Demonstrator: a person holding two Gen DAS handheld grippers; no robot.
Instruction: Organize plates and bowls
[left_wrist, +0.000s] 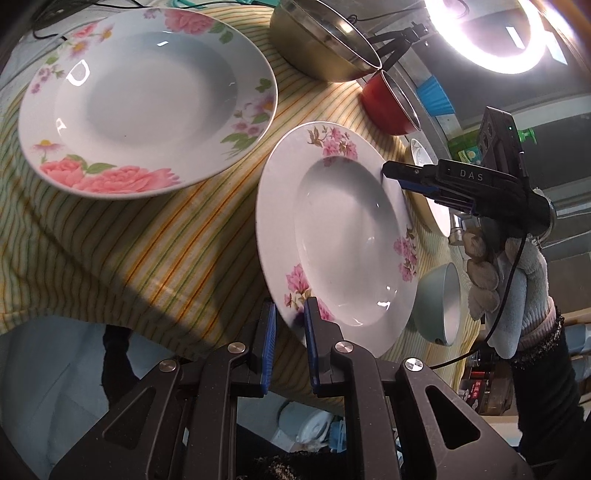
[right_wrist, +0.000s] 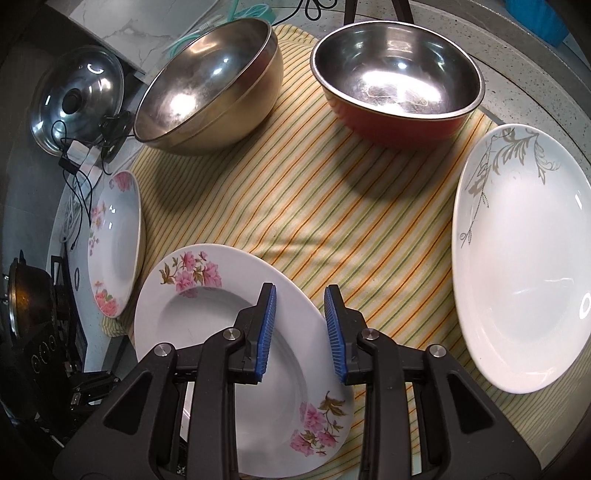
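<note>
Two sets of tongs are working around the small white deep plate with pink flower sprays (left_wrist: 343, 236), which is lying on the yellow striped cloth (left_wrist: 147, 251) covering the desk. The left tongs (left_wrist: 290, 325) are straddling that plate's near rim, one blue pad on either side, but I cannot tell whether they are already pinching it. The right tongs (right_wrist: 300, 325) are hanging spread apart over the plate's far rim, holding nothing.

Left of this plate, the larger white deep plate with pink peonies (left_wrist: 147, 96) is waiting. Beyond it, the gold-toned steel bowl (right_wrist: 207, 92) and the red-sided steel bowl (right_wrist: 399, 85) are sitting side by side; to its right, the white oval dish with a grey leaf print (right_wrist: 521, 258) is resting.

Judging by this, the step in hand is taking hold of the small plate. Next, the pads likely need firm purchase on the rim, then a lift toward the peony plate for stacking.
</note>
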